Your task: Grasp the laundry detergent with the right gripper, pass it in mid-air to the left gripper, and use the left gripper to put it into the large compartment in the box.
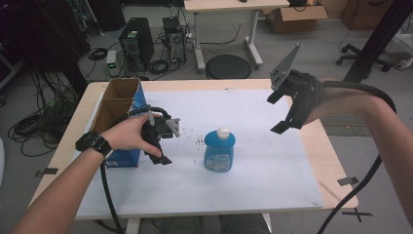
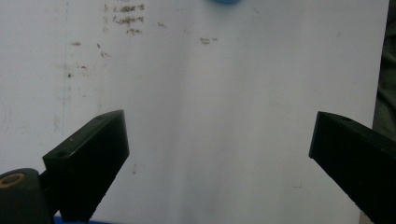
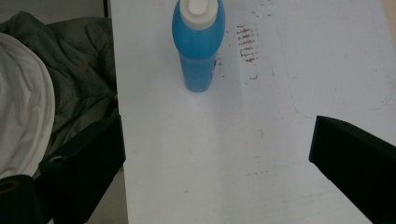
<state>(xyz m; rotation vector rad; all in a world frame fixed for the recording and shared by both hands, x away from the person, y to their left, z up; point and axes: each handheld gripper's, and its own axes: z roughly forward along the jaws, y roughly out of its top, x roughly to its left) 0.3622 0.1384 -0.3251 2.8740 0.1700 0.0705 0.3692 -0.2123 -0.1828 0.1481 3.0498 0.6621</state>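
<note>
A big white mat [image 1: 272,165] covers the wooden table [image 1: 336,161]. At its left side stands an open cardboard box [image 1: 119,109] with blue sides.

The blue bottle [image 1: 219,150] with a white cap [image 1: 223,131] stands upright near the middle of the mat, so its long way goes straight up and down. Nothing touches it.

The left gripper [image 1: 164,141] sits low over the mat, just in front of the box. The bottle is to its right, with bare mat between them. Its jaws are spread wide and hold nothing; in the left gripper view a small bit of blue [image 2: 225,2] peeks in at the top edge.

The right gripper [image 1: 278,112] is up in the air, past the bottle's right side and farther back. Its jaws are spread wide and empty too. In the right gripper view the bottle [image 3: 198,44] stands ahead of it, a little to the left.

The left gripper looks nearer to the bottle, and it is already down low. I think it would only need to slide sideways to get the jaws around the bottle's body.
</note>
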